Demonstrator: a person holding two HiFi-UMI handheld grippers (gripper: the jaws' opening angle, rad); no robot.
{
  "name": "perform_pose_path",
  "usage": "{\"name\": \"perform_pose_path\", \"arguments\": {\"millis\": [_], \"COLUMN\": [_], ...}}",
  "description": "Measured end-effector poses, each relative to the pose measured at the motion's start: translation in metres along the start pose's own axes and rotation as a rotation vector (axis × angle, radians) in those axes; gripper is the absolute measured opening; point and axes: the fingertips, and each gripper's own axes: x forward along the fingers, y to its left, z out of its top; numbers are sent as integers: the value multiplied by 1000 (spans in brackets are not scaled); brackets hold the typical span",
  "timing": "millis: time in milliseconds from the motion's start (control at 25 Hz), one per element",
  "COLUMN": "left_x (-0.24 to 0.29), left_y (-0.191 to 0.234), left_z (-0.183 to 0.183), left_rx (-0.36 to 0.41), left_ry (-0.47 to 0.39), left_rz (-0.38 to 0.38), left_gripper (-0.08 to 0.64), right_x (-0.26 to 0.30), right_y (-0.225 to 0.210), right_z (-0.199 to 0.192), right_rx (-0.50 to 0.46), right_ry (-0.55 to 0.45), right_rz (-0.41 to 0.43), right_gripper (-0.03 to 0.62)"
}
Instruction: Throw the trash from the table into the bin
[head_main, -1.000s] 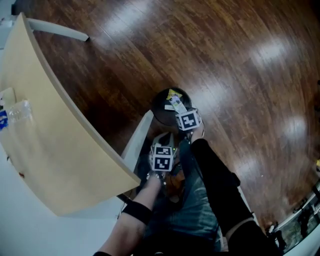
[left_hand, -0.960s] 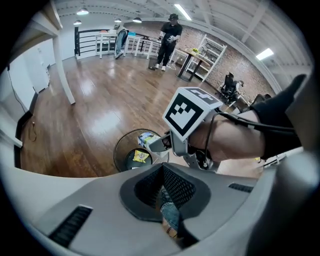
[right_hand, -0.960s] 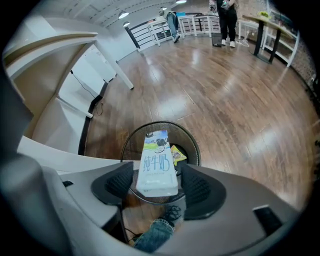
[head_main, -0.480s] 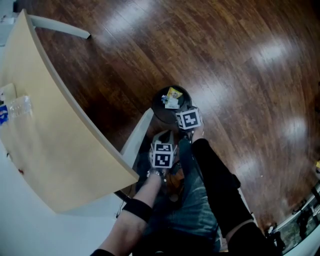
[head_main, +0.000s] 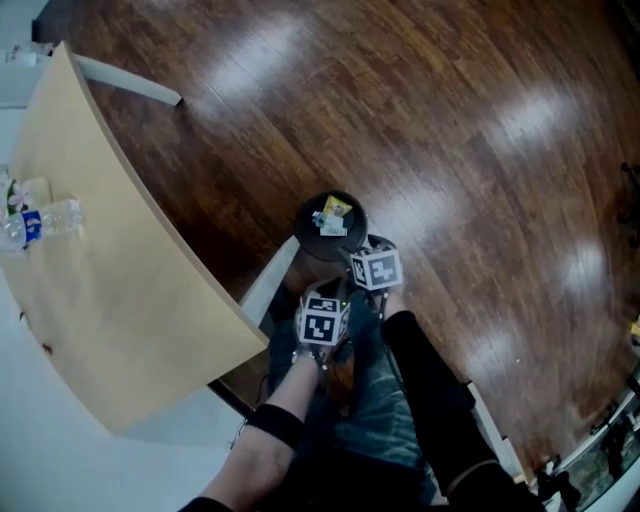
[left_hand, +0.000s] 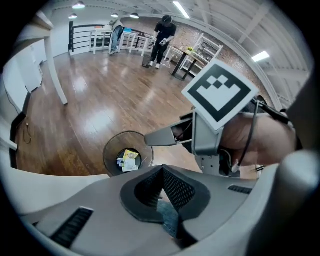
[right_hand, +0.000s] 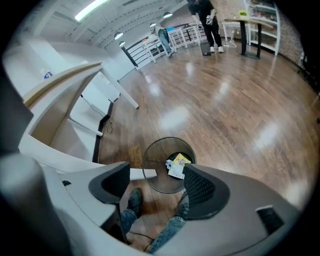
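Between the jaws of my right tongs (right_hand: 157, 181), which have just been opening and now stand wide with nothing in them, I look straight down into the mesh bin (right_hand: 150, 172). The yellow and white wrappers (right_hand: 176, 166) lie at its bottom. My left tongs (left_hand: 162, 172) are clenched tip to tip on nothing, just beside the right. What remains, I judge, is the plastic bottle (head_main: 45, 222) on the counter (head_main: 120, 310), well off to my left and lying roughly crosswise to me. My left hand is nearer it. The counter's curved edge stands between; open wooden floor (head_main: 480, 150) lies to the right.
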Motion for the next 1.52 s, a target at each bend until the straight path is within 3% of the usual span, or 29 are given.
{"name": "perform_pose_path", "arguments": {"millis": [160, 400, 600, 800, 920, 1040, 1080, 1200, 1280, 1520], "left_x": [-22, -90, -177, -253, -297, -340, -355, -401, -435, -514], "left_y": [-21, -59, -84, -80, -63, -29, -16, 21, 52, 143], "left_z": [4, 30, 50, 42, 31, 12, 5, -15, -33, -107], "left_rx": [-39, 25, 112, 93, 40, -10, -32, -84, -108, -221], "left_ry": [-14, -62, -124, -180, -220, -267, -289, -369, -418, -523], "left_rz": [-22, -73, -156, -168, -142, -100, -86, -28, 17, 98], "left_gripper": [3, 3, 2, 2, 2, 2, 3, 2, 2, 2], "right_x": [-58, -152, -222, -264, -279, -286, -287, -287, -285, -258], "right_y": [3, 34, 77, 149, 201, 261, 281, 337, 381, 515], "right_z": [9, 16, 17, 18, 17, 15, 15, 17, 16, -13], "right_rx": [29, 10, -70, -216, -318, -404, -437, -547, -602, -796], "right_ry": [-73, -170, -215, -184, -164, -158, -161, -180, -180, -139], "right_rz": [-18, 36, 87, 195, 259, 329, 350, 376, 386, 412], "right_gripper": [347, 347, 347, 347, 346, 256, 174, 48, 3, 0]}}
